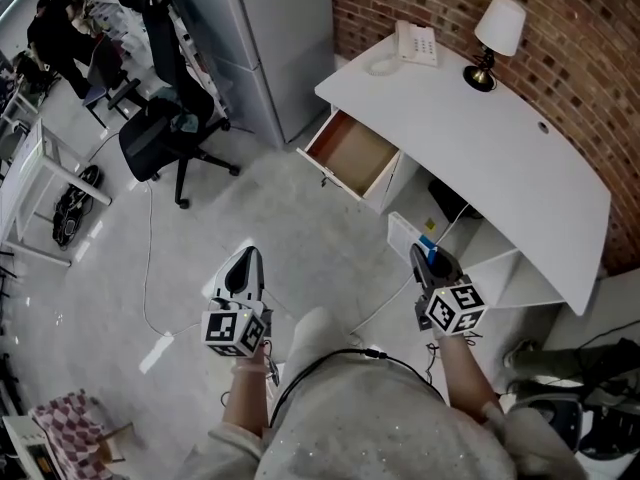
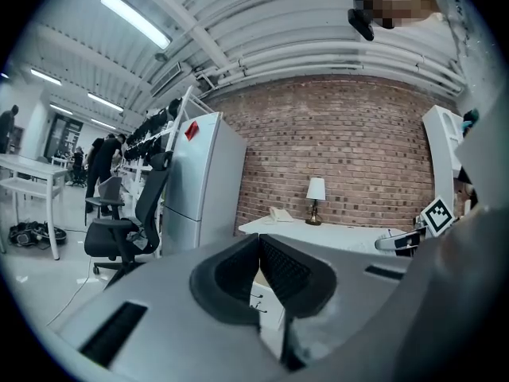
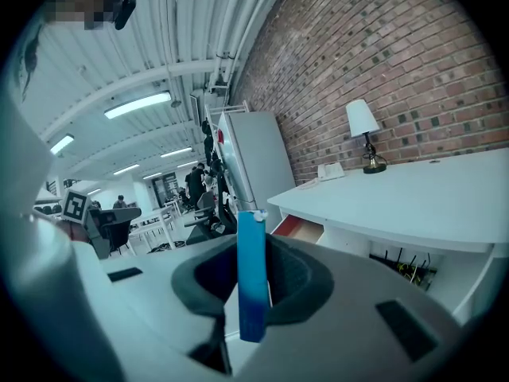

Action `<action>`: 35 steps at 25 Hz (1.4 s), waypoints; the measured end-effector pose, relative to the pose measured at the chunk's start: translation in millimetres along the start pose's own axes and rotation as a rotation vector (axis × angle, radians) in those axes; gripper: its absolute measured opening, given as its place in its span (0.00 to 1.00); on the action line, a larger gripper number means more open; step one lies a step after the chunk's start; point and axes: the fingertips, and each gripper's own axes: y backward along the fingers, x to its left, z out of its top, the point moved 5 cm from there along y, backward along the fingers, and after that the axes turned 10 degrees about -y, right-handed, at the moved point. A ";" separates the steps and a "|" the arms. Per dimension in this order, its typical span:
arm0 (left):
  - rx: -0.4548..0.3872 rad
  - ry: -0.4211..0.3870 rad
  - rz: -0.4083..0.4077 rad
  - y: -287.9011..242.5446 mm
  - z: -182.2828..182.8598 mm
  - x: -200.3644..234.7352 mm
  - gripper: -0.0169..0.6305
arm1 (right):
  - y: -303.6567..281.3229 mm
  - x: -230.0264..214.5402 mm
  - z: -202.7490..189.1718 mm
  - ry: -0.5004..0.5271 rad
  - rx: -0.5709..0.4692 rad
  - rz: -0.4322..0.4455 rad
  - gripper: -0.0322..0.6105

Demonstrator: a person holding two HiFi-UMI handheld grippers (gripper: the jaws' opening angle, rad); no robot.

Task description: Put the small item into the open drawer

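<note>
Two tools sit well back from the white surface (image 1: 480,138): my right tool (image 3: 253,270) is clamped on the slim blue plastic stick (image 3: 252,289), long axis upright, with the open wood-lined drawer (image 1: 350,155) ahead, nearer it than my closed, empty left tool (image 2: 260,270).

Bare floor (image 1: 320,238) lay open between the right gripper (image 1: 422,256), clamped on a blue stick (image 3: 252,261), and the drawer (image 1: 352,154), which stood pulled out from the desk (image 1: 500,118) with its top uncovered. The desk's edge overhung the drawer's back end and a grey cabinet (image 1: 270,48) stood near its far side. An office chair (image 1: 160,138) and a loose cable (image 1: 150,268) sat off to the left.
</note>
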 end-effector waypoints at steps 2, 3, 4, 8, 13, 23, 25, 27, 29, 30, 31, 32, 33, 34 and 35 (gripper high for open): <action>0.011 0.000 -0.014 -10.3 -2.6 2.5 0.04 | -7.4 -2.3 -0.3 -0.007 0.005 -0.005 0.16; 0.018 0.000 -0.024 -16.6 -4.8 3.8 0.04 | -11.5 -3.5 -0.9 -0.010 0.009 -0.009 0.16; 0.023 0.000 -0.035 -23.7 -6.8 5.5 0.04 | -16.2 -5.0 -1.3 -0.011 0.014 -0.014 0.16; 0.023 -0.003 -0.066 -58.8 -6.0 18.8 0.04 | -42.1 -11.8 1.2 -0.017 0.041 -0.034 0.16; 0.033 -0.002 -0.112 -102.5 -4.4 38.5 0.04 | -78.5 -19.8 6.1 -0.025 0.073 -0.061 0.16; 0.079 0.012 -0.216 -180.5 -14.8 72.1 0.04 | -143.1 -19.7 -0.5 -0.066 0.142 -0.116 0.16; 0.084 0.014 -0.239 -193.4 -16.4 74.7 0.04 | -151.3 -21.1 1.4 -0.068 0.150 -0.129 0.16; 0.090 0.007 -0.264 -204.6 -19.5 76.4 0.04 | -159.1 -23.2 2.9 -0.066 0.157 -0.143 0.16; 0.100 -0.007 -0.288 -214.2 -22.9 78.0 0.04 | -167.3 -26.0 3.9 -0.065 0.163 -0.159 0.16; 0.105 -0.013 -0.298 -218.5 -24.6 78.8 0.04 | -171.5 -27.9 3.7 -0.065 0.165 -0.165 0.16; 0.109 -0.016 -0.305 -222.5 -27.0 79.7 0.04 | -176.2 -30.0 3.1 -0.063 0.167 -0.169 0.16; 0.114 -0.017 -0.309 -226.5 -29.8 81.0 0.04 | -181.5 -32.0 1.7 -0.060 0.170 -0.171 0.16; 0.119 -0.015 -0.310 -230.6 -32.7 82.3 0.04 | -187.4 -33.9 -0.3 -0.056 0.175 -0.172 0.16; 0.124 -0.011 -0.311 -234.7 -35.5 83.4 0.04 | -193.8 -35.8 -2.9 -0.052 0.184 -0.172 0.16; 0.130 -0.005 -0.312 -238.6 -38.5 83.9 0.04 | -200.4 -37.7 -5.4 -0.048 0.193 -0.172 0.16</action>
